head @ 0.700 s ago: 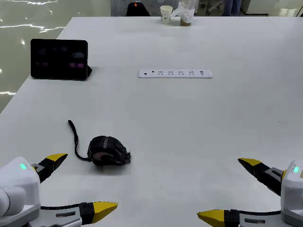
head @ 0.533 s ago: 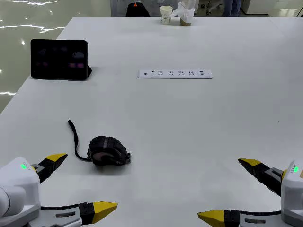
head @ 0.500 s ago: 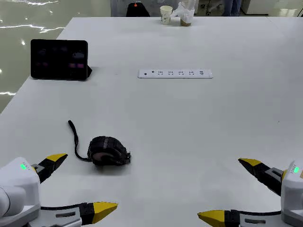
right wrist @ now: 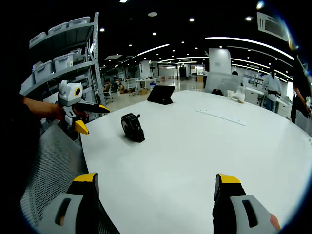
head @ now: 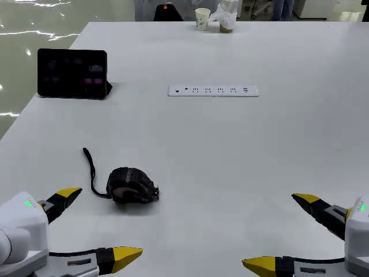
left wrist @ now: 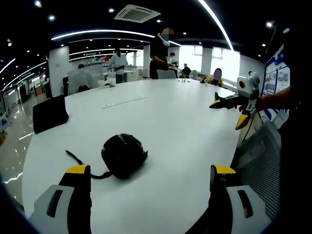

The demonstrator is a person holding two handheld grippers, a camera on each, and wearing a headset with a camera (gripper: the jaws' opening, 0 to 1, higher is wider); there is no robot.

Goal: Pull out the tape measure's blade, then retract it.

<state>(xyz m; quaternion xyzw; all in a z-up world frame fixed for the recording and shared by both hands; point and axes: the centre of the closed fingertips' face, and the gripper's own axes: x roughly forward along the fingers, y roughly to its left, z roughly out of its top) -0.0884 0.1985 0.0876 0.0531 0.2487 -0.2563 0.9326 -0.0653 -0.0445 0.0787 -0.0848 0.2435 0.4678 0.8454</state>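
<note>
Bright overhead strip lights (left wrist: 215, 25); floor (head: 23, 36) glare; fisheye edges warped, bkgd maybe soft.

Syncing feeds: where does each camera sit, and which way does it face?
Head view: on the headset, looking down the table at the tape measure; both grippers at bottom.
Left gripper view: on the left gripper, facing the tape measure; own open jaws below.
Right gripper view: on the right gripper, likewise.
Shared: each gripper view catches the other gripper.
</note>
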